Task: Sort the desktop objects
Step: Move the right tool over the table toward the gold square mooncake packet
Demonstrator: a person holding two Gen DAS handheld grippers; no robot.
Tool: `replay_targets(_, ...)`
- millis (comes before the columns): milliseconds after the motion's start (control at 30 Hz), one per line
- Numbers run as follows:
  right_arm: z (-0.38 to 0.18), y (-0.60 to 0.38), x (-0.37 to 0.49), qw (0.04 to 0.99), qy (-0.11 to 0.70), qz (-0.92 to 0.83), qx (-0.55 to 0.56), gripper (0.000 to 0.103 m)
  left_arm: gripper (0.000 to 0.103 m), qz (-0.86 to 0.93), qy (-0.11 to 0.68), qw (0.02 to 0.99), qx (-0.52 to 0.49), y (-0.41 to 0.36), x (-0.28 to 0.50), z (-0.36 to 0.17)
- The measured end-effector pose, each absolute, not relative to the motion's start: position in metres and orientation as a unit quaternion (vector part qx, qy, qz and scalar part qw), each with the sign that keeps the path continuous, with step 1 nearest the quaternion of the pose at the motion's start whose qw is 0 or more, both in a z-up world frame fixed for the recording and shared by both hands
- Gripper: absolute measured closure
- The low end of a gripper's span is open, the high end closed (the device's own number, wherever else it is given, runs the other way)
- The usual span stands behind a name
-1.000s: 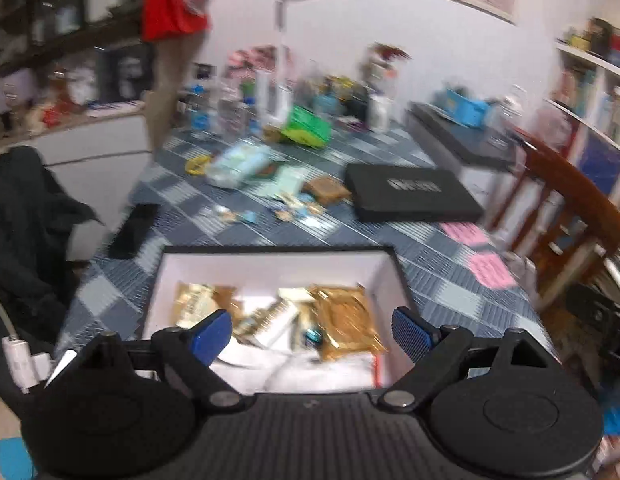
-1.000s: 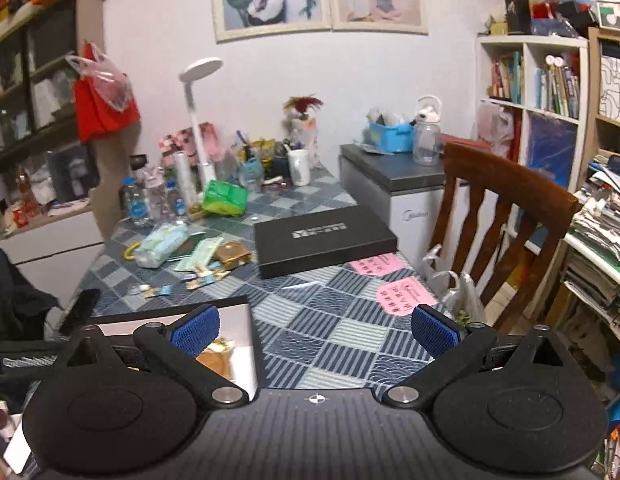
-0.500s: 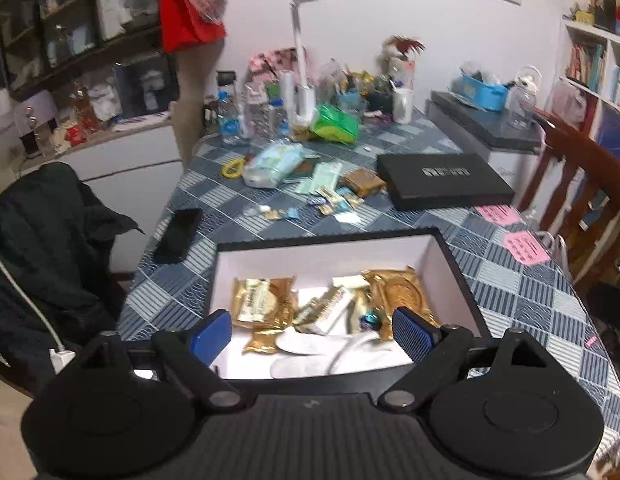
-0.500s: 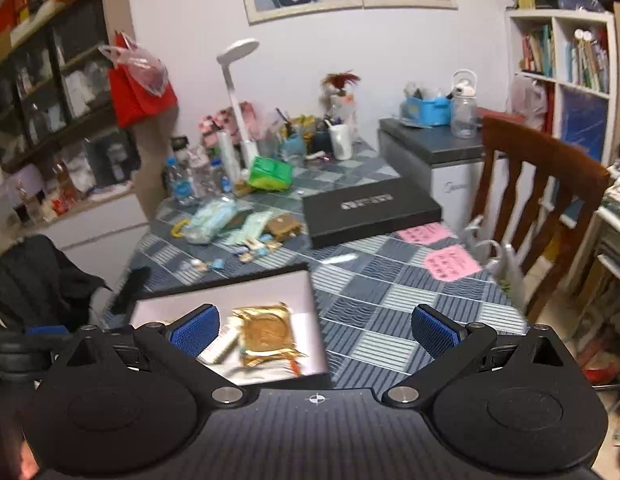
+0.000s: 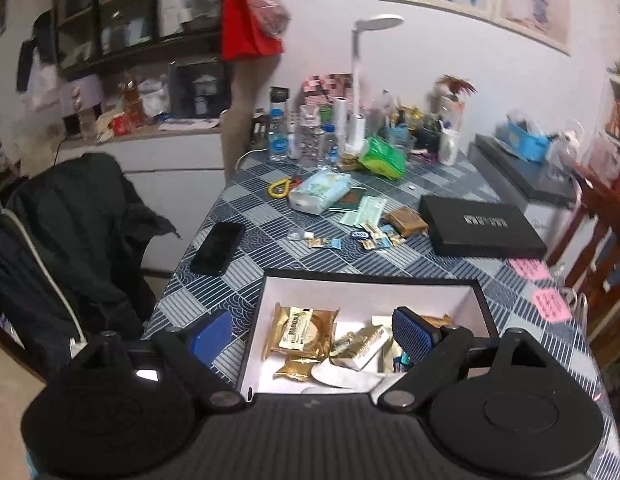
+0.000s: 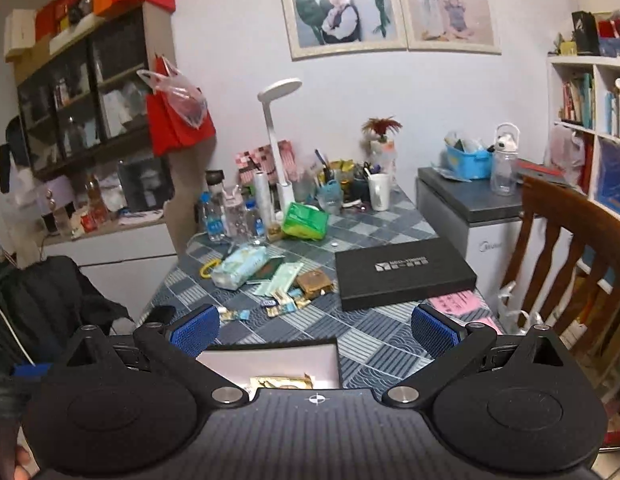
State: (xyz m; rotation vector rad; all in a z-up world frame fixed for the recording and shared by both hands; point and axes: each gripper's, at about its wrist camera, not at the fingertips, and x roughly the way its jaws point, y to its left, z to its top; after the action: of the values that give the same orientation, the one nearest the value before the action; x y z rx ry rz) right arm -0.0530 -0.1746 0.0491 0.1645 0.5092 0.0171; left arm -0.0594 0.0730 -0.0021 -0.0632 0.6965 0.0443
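Both of your grippers are spread wide with nothing between the pads: the left gripper (image 5: 312,336) hangs over the near end of the open box (image 5: 366,280), and the right gripper (image 6: 314,330) sits just behind the box's far rim, looking out across the surface (image 6: 374,344). The box already holds gold snack packets (image 5: 299,330) and some white wrappers, while the things left to sort, the small loose sweets (image 6: 279,308), lie in a scatter between the box and the black lid (image 6: 402,270). The main risk, as I judge it, is in the pick itself: those sweets are thin, flat and crowded, so pads closing from a shallow angle could skid one aside or pinch two at once. Your left gripper's right pad is low among the packets, and a sideways sweep could drag them over the wall. Mind the phone (image 5: 217,248) lying flat near the left edge; a careless reach could nudge it off. Beyond the sweets sit the tissue pack (image 6: 239,266), a brown wallet-like thing (image 6: 314,282) (too blurred to be sure), the green bag (image 6: 303,222) and the bottles (image 6: 229,220) around the lamp (image 6: 277,140), so overreaching risks toppling something upright.
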Motion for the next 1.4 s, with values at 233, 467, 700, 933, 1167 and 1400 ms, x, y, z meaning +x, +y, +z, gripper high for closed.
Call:
replay_targets(233,0.063,-0.161,-0.028,0.970,0.235,0.013,0.060,0.000,0.000,0.032,0.360,0.929,-0.082,0.104,-0.042,0.016)
replay_targets(467,0.060,-0.139,-0.008,0.969,0.239,0.031,0.044,0.000,0.000,0.033,0.369,0.924,-0.098,0.117,-0.032,0.002)
replay_targets(700,0.058,-0.121,0.006,0.965,0.256,0.041,0.029,0.000,0.000,0.016,0.377,0.921,-0.096,0.124,-0.026,-0.018)
replay_targets(933,0.059,-0.116,0.028,0.961,0.270,0.061,0.011,0.000,0.000,0.005,0.370,0.925,-0.090,0.120,-0.018,-0.029)
replay_targets(1167,0.056,-0.116,0.081,0.947,0.306,0.098,-0.005,0.000,0.000,0.020,0.375,0.925,-0.063,0.115,-0.018,-0.036)
replay_targets(1400,0.037,-0.113,0.134,0.923,0.363,0.125,0.006,0.000,0.000,0.036,0.393,0.914,-0.096,0.126,-0.012,-0.045)
